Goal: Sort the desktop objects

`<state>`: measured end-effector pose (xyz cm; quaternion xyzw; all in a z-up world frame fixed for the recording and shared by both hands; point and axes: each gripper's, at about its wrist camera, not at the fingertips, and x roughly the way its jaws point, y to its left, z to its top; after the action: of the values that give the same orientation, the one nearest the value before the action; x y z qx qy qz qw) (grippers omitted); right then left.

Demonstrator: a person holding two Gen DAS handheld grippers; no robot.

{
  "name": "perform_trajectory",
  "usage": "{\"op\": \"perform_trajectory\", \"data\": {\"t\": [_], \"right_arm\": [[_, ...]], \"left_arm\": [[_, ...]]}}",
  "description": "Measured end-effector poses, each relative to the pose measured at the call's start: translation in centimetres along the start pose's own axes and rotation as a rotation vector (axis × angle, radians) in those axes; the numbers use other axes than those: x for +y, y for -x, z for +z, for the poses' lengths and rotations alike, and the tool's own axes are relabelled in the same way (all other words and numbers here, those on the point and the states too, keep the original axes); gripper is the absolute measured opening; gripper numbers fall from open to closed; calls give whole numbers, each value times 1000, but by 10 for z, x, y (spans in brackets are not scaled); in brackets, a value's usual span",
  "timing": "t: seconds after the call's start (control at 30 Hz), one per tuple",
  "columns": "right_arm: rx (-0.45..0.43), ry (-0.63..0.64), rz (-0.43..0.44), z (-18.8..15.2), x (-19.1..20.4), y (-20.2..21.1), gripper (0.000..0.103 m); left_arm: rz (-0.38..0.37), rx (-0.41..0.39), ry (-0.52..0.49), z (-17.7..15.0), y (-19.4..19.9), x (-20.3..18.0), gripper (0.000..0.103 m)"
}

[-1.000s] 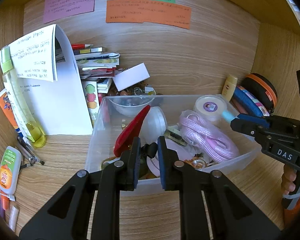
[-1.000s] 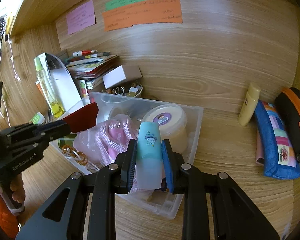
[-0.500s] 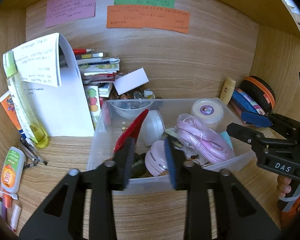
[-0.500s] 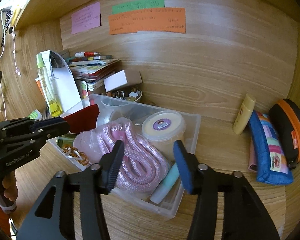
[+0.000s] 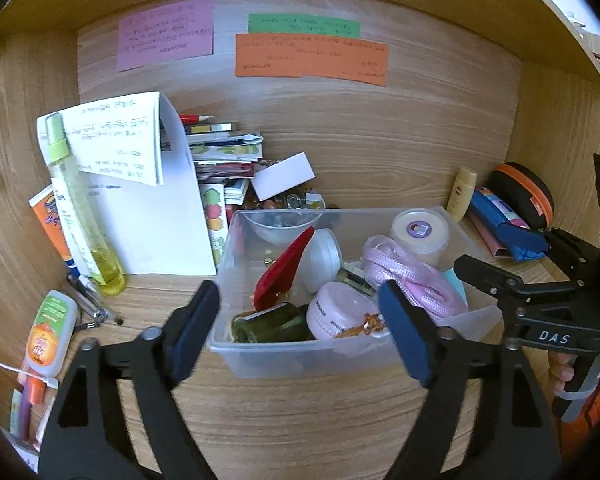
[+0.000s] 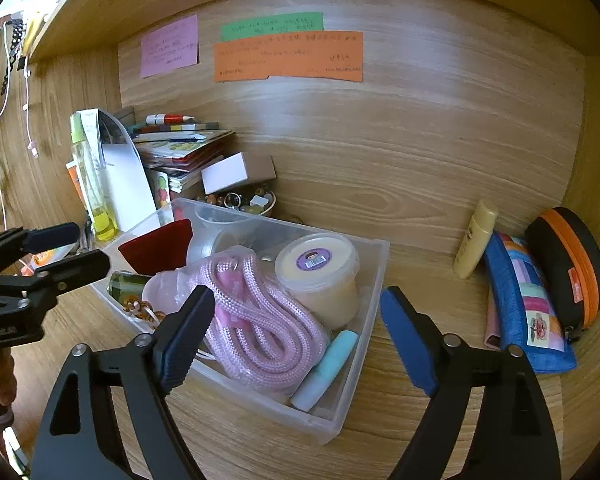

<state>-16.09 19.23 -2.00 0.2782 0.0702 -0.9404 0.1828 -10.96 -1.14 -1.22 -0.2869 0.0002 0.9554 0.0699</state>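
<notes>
Both tools are held over the clear bin [image 5: 260,356] on the surface [image 5: 300,420]. The left tool [image 5: 300,332] and right tool [image 6: 296,336] are opening, with nothing gripped. A pink jar [image 5: 340,314], rope [image 6: 260,320] and teal tube [image 6: 326,368] are seen lying inside the bin.

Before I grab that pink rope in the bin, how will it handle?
The pink rope is probably floppy: it lies in loose coils. Lifted by one strand, it would likely uncoil and trail. It may snag the mint tube beside it.
</notes>
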Motion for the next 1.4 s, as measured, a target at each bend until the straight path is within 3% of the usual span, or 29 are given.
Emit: {"op": "perform_trajectory", "data": {"t": [0.17,0.27,0.4,0.57,1.4], "right_arm": [[35,-7,1,1,0,0,99],[24,-15,-1,2,0,9,102],[-18,-14,-17,3,0,29,102],[-45,-40,-35,-2,-3,49,103],[-57,-39,-74,-32,-2,100,103]], "left_arm": [[7,-17,7,-2,13,0,97],[23,-29,8,-2,18,-2,98],[54,-52,-1,-5,30,-8,100],[42,-78,0,-7,43,-15,100],[10,-131,4,-24,79,-40,103]]}}
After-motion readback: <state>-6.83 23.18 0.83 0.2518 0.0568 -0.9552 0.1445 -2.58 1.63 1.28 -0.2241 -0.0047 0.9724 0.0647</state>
